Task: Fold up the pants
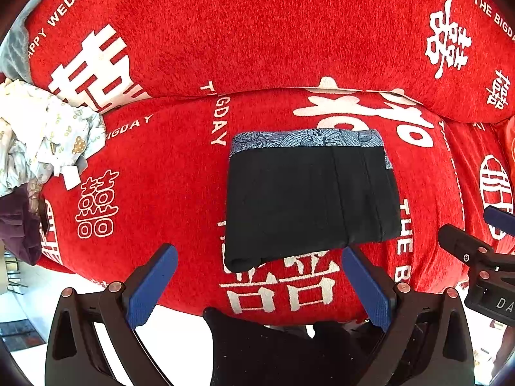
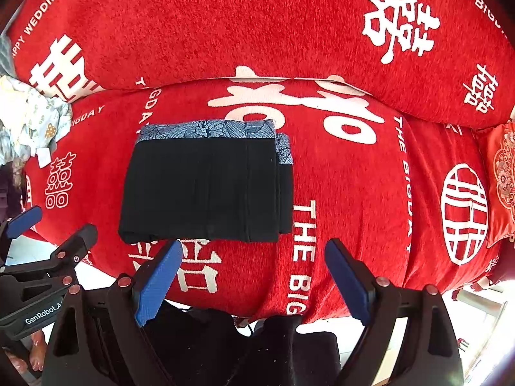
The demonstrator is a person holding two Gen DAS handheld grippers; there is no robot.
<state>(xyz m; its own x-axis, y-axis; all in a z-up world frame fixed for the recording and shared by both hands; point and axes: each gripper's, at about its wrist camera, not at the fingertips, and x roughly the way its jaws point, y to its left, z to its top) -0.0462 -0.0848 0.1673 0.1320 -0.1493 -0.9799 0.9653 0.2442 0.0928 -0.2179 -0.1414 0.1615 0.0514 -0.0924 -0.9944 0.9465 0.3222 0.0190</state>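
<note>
I see the red wedding-print sofa cover (image 1: 167, 173), then the folded black pants (image 1: 309, 199) at twelve o'clock of my left claw (image 1: 257, 276). Both it and my right claw (image 2: 254, 273) gape wide, empty. Soft, light, floppy; I'd pinch the near folded edge.

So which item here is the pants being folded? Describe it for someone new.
Start at the red blanket with white lettering covering the seat. In its middle lies a folded rectangle, the black pants, topped by a blue patterned waistband. The pale crumpled clothes at the left edge are unfolded.
</note>
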